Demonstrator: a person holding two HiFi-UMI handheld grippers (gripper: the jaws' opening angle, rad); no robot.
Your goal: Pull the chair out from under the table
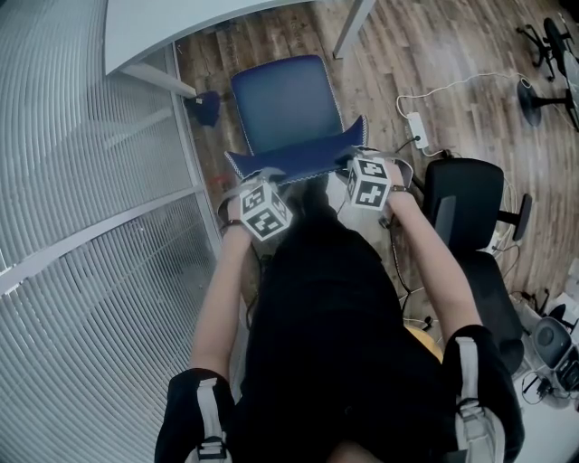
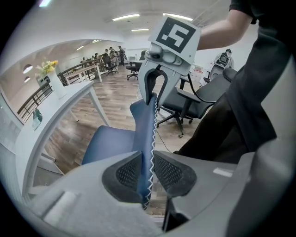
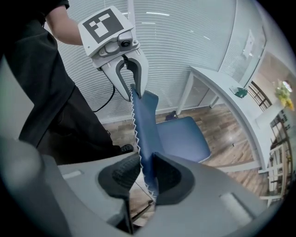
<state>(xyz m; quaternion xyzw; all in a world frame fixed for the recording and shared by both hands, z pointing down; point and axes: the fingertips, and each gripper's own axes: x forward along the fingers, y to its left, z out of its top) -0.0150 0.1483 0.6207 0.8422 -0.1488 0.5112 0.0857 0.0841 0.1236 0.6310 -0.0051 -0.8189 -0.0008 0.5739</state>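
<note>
Chair [image 1: 285,108] is standing on wood floor [image 1: 434,54], seat just clear of the table [image 1: 163,27], slatted partition [image 1: 81,226] crowding its left, black office chair [image 1: 466,212] its right. Left gripper [image 2: 147,172] is pinching the backrest [image 1: 298,161] top edge; right gripper [image 3: 144,173] is straddling it, jaws spread slightly off the fabric.

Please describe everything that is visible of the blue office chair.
The blue office chair has a fabric-looking seat and a thin backrest edged with white zigzag stitching. It stands upright on the wooden floor, its seat out from under the white table. The left gripper clamps the backrest's top edge; the right gripper's jaws straddle it, grip unclear.
</note>
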